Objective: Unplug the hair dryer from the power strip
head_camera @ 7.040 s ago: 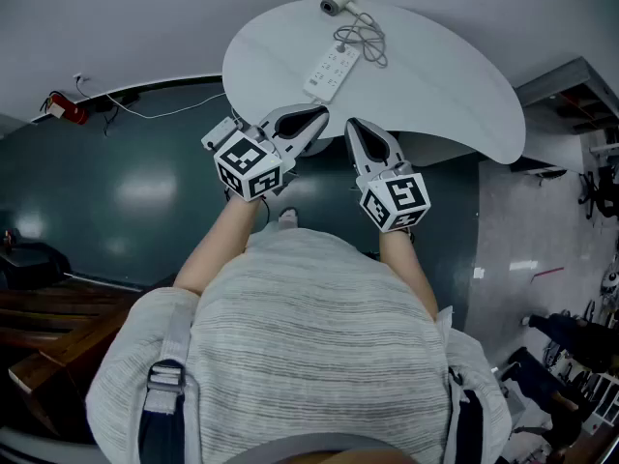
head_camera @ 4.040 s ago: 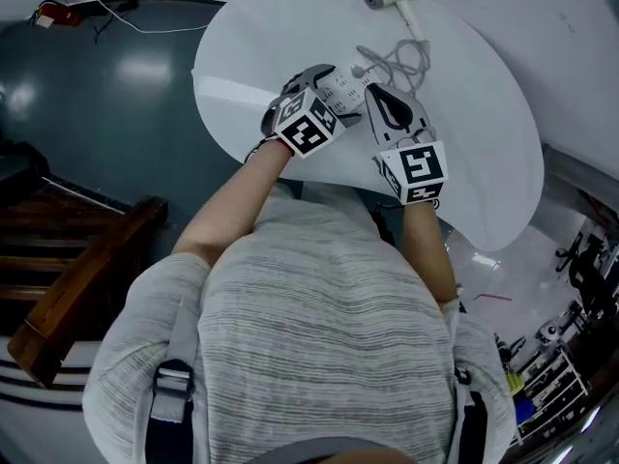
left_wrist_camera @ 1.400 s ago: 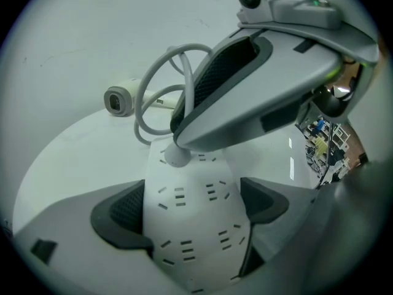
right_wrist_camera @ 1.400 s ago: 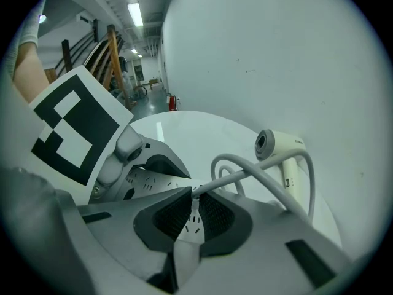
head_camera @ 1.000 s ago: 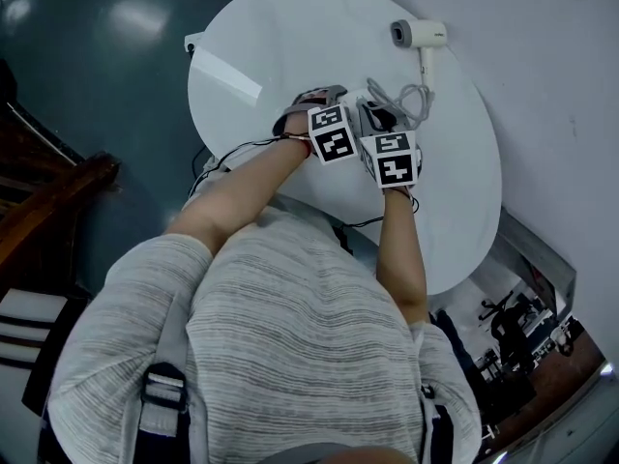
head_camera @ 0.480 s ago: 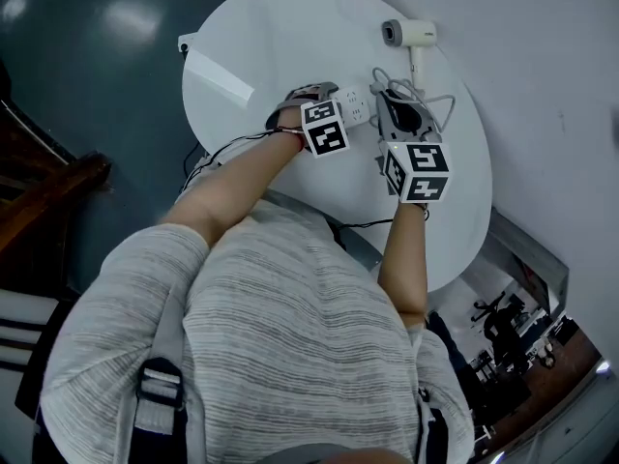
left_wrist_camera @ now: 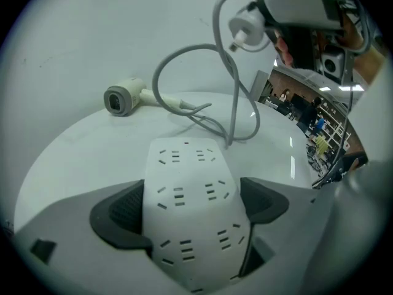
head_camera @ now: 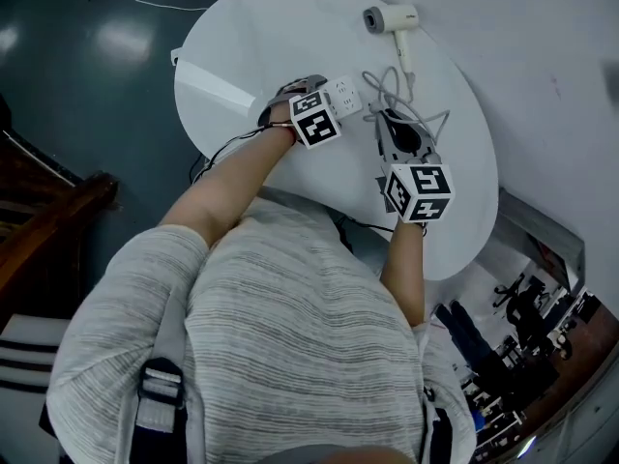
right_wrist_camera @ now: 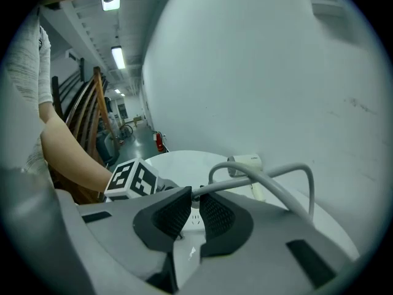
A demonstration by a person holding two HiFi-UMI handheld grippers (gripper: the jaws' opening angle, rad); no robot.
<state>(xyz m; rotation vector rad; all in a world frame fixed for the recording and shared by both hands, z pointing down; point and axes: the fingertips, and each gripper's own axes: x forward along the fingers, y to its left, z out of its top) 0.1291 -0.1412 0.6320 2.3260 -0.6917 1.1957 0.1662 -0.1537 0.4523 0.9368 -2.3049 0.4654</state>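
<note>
Steadiness matters most here: the left gripper (left_wrist_camera: 190, 203) has its jaws clamped on both sides of the white power strip (left_wrist_camera: 186, 158), holding it down on the desk (left_wrist_camera: 92, 158). The right gripper (right_wrist_camera: 195, 205) pinches the plug (left_wrist_camera: 244, 29), which hangs above the strip, apparently free of its sockets. Lift straight up without tugging the cord (right_wrist_camera: 269, 190); its loops lead to the hair dryer (left_wrist_camera: 126, 97), lying near the desk's far edge.

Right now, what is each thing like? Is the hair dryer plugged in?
hair dryer: lying on its side on the table.
plug: out of the strip, up in the air.
cord: loose and looped.
power strip: visible sockets empty.
left gripper: shut on the power strip.
right gripper: shut on the plug.
</note>
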